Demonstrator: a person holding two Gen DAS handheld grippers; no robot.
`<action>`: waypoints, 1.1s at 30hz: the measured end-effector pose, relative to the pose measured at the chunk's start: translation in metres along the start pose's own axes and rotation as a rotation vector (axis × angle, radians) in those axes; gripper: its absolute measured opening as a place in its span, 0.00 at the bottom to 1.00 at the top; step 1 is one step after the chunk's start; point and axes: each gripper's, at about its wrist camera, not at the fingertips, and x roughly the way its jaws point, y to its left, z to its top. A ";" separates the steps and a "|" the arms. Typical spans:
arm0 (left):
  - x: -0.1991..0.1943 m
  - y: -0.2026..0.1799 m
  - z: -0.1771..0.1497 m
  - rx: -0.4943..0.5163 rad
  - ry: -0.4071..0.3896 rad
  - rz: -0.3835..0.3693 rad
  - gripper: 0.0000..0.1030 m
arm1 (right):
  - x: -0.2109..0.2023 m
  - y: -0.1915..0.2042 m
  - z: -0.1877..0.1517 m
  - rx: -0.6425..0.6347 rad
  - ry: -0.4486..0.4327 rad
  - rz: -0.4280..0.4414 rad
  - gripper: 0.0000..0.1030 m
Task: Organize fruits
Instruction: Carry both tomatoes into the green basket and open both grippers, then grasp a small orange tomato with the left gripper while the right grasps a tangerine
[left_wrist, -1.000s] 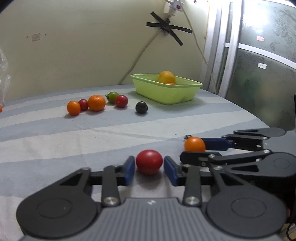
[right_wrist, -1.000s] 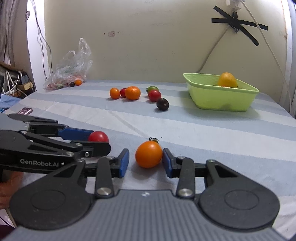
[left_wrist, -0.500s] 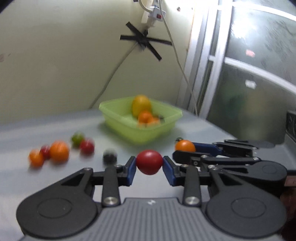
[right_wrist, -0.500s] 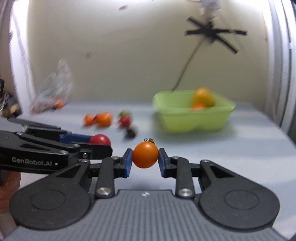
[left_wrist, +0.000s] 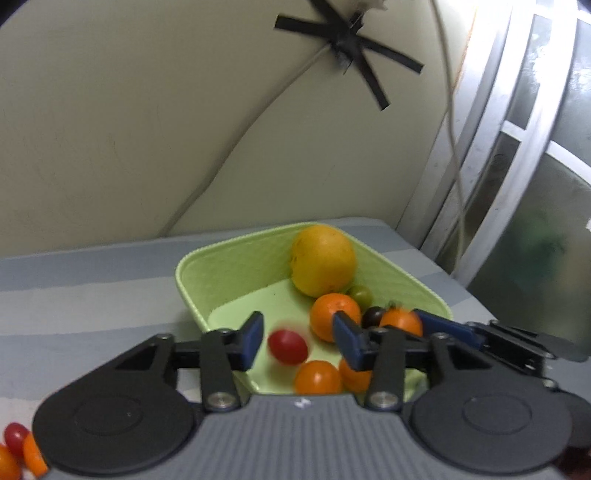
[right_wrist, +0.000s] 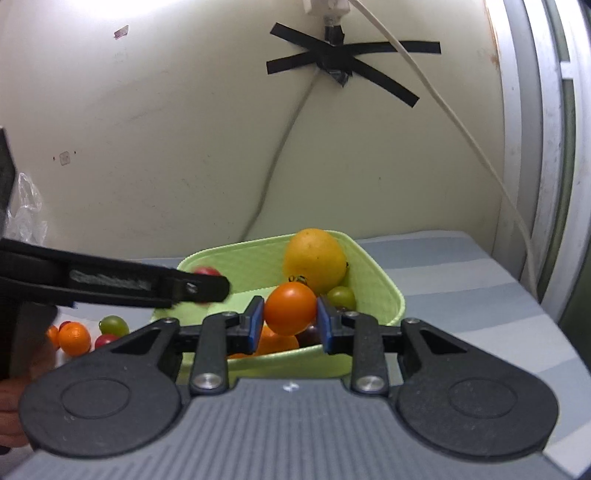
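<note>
Fruits are being dropped into the light-green plastic basket (left_wrist: 236, 258) at the far corner of the striped grey tabletop (left_wrist: 92, 295). A small red cherry tomato (left_wrist: 288, 347) is seen blurred between the blue pads of the left tongs (left_wrist: 297, 338), touched by neither; the jaws are opening, and the tomato appears to be falling into the basket, though the blur makes this uncertain. A small orange cherry tomato (right_wrist: 290, 308) is clamped between the pads of the right tongs (right_wrist: 290, 325), just above the basket's near rim, and these jaws are starting to part as well. Inside lie a large yellow-orange citrus (left_wrist: 323, 260), a mandarin (left_wrist: 334, 315) and several small tomatoes. Loose fruits (right_wrist: 88, 332) remain on the tabletop to the left. Next, the orange tomato should be released over the basket's floor, then the remaining fruits fetched.
</note>
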 end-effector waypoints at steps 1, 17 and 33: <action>0.001 0.001 -0.001 -0.006 -0.006 -0.006 0.43 | -0.002 -0.002 0.001 0.002 -0.007 0.000 0.42; -0.168 0.099 -0.053 -0.125 -0.202 0.212 0.43 | -0.047 0.002 0.003 0.047 -0.177 0.078 0.46; -0.118 0.149 -0.091 -0.193 -0.079 0.158 0.44 | -0.001 0.177 -0.026 -0.397 0.060 0.288 0.45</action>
